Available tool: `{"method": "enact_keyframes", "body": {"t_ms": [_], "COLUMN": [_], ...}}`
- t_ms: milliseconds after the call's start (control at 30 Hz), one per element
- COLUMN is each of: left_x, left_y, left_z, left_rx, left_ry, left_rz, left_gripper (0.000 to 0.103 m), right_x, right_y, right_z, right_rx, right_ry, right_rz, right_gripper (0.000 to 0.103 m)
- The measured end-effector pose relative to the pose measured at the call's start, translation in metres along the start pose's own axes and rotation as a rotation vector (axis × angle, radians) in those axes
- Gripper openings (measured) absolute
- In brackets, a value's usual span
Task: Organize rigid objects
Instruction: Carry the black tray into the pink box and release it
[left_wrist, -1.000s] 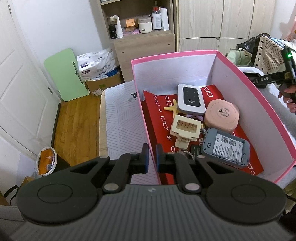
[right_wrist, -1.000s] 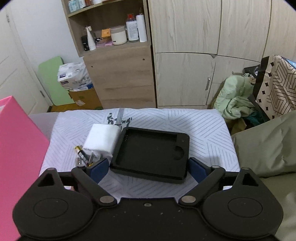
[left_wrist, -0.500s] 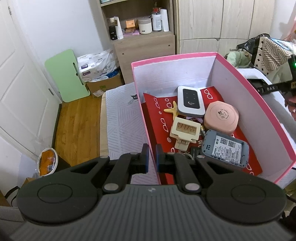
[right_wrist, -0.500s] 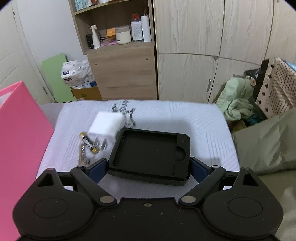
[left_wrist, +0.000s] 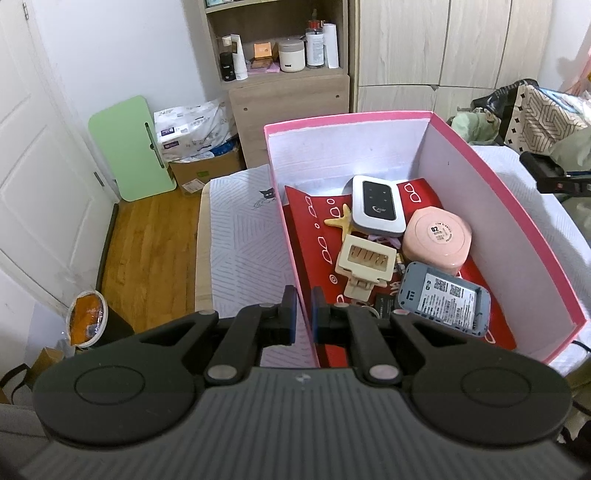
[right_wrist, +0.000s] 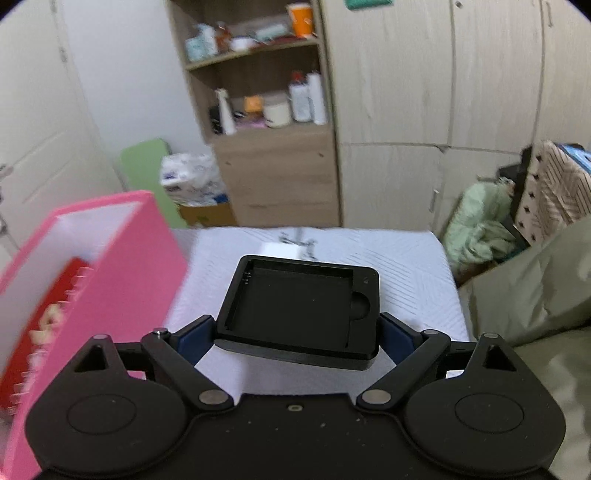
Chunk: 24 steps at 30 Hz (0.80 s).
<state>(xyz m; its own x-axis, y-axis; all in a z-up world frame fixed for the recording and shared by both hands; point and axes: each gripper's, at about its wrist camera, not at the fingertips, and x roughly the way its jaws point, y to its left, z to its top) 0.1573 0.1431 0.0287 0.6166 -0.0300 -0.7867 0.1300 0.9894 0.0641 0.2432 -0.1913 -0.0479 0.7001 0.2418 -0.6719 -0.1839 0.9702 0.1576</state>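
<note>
The right gripper (right_wrist: 297, 332) has its fingers clenched on a black tray (right_wrist: 301, 306), lifted above the bed (right_wrist: 406, 258) beside the pink box (right_wrist: 110, 280). The left gripper (left_wrist: 303, 314) pinches the box's near wall. Several gadgets are already boxed; a white block (right_wrist: 280, 249) is left near the bed's far edge.

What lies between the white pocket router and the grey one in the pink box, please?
The pink round case lies there, as the left wrist view shows.
</note>
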Motion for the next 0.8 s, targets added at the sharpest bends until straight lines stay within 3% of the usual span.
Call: {"method": "enact_keyframes", "body": {"t_ms": [233,533,633,800], "left_x": [0.000,0.002,0.003,0.002], "left_y": [0.003,0.012,0.012,0.011], "left_z": [-0.002,-0.003,-0.002,-0.004], "left_rx": [-0.020,-0.068,-0.069,-0.074], "left_ry": [-0.013,-0.011,-0.009,-0.019], "left_rz": [-0.011,-0.048,-0.051,-0.045], "left_gripper": [0.007,0.008,0.008,0.008], "right_x": [-0.034,-0.040,-0.024,0.031], "right_y": [0.050,0.120,0.149,0.197], "right_z": [0.010,0.027,0.037,0.058], "right_rx": [-0.130,-0.358,-0.464,-0.580], "right_ry": [-0.063,-0.093,-0.037,0.151], "right_rz": [0.156,0.293,0.331,0.356], "right_gripper": [0.095,0.095,0.096,0.095]}}
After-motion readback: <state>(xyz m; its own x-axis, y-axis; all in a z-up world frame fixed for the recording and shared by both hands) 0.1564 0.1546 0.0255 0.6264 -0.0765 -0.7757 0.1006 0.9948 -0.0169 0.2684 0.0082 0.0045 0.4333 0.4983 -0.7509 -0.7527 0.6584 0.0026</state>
